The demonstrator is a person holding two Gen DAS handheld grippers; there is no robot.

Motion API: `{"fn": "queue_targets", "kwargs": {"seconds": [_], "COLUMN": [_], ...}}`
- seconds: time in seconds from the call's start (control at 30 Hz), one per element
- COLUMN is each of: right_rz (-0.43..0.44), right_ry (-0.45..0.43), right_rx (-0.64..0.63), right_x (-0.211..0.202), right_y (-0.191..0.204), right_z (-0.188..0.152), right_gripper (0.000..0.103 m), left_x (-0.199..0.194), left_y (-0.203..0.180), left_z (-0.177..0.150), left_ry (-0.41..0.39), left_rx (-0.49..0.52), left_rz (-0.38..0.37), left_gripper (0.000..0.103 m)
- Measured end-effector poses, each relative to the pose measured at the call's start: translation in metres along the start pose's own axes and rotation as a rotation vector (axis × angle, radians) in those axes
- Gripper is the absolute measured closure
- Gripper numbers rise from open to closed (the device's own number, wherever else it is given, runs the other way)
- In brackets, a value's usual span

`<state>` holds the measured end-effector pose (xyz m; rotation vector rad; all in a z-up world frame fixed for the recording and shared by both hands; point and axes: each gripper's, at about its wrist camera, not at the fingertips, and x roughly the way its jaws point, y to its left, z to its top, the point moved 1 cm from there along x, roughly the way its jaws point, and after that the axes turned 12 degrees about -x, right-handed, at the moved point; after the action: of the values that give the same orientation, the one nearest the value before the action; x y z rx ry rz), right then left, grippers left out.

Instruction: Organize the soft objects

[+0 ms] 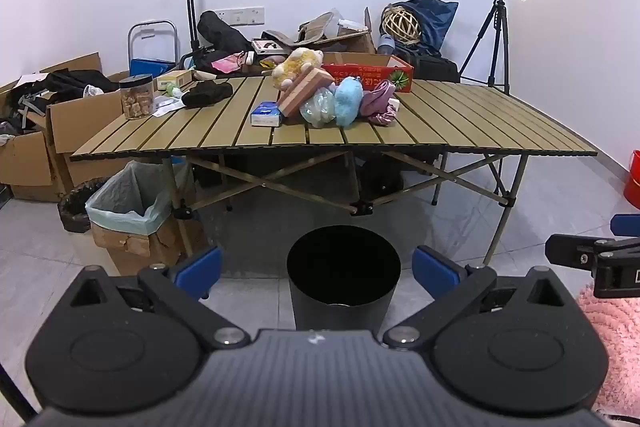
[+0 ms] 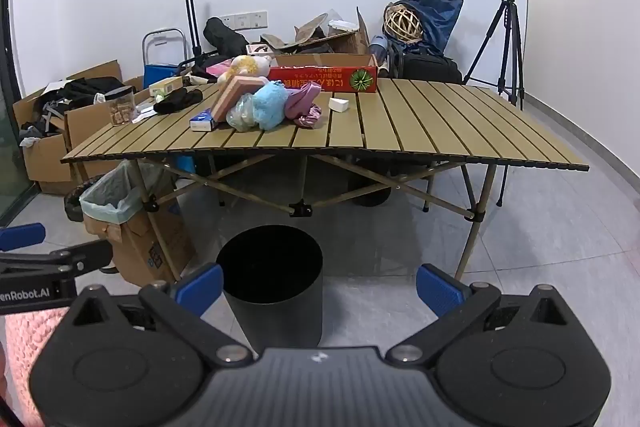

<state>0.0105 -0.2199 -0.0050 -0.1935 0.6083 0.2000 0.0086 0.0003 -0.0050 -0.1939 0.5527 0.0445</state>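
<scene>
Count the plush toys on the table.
2: a yellow plush at the back of the pile, atop the pink box, and a blue plush in front. Others may be hidden.

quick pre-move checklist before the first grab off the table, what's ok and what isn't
1. Left gripper open and holding nothing: ok.
2. Right gripper open and holding nothing: ok.
3. Black bin upright on the floor in front of the table, its mouth uncovered: ok.
4. Soft items within view: blue plush, yellow plush and purple fabric lie in one pile: ok.
5. Pile free to pick: not ok, a pink block leans on it and a tissue pack lies against it.
6. Bin empty: cannot tell, its inside is dark.
</scene>
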Motion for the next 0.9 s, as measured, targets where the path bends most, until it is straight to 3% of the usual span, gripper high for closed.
{"fn": "queue_targets", "kwargs": {"seconds": [0.9], "right_rz": [0.002], "right_ry": [0.001], "right_rx": [0.0], "right_x": [0.001], "right_y": [0.002], "right_z": [0.0], "right_gripper": [0.0], "left_x": [0.0], "left_y": [0.003], "left_z": [-0.002], "left_ry": [0.016], "left_rx": [0.002], "left_rz": [0.002], "left_gripper": [0.0]}}
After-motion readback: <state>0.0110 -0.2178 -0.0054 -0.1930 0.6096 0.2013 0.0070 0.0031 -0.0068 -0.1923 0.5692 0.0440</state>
